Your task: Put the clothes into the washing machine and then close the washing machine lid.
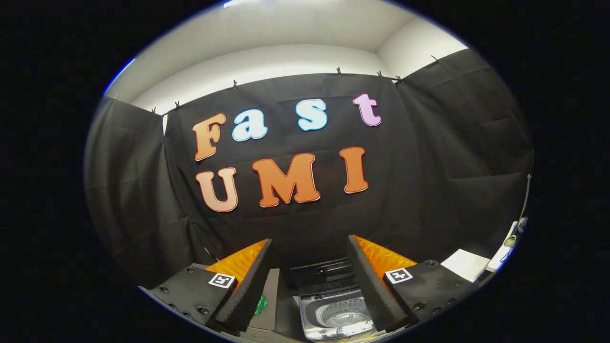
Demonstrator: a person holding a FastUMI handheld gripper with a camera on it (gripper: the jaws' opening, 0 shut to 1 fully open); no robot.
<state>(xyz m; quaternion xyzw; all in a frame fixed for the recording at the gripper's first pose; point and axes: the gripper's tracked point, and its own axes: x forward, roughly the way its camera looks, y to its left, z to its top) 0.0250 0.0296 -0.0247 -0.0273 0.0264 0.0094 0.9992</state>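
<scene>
My gripper (pixel 310 247) is held high and open, with nothing between its fingers. Below and between the fingers stands a small top-loading washing machine (pixel 333 314); its lid (pixel 324 272) is raised at the back and the metal drum (pixel 340 314) shows inside. A bit of green cloth (pixel 260 305) peeks out beside the left finger, on a grey surface to the left of the machine. Most of that cloth is hidden behind the finger.
A grey box-like surface (pixel 271 300) stands just left of the washing machine. A white sheet or board (pixel 464 264) lies off to the right, with a white cable and plug strip (pixel 510 240) near the booth's right wall.
</scene>
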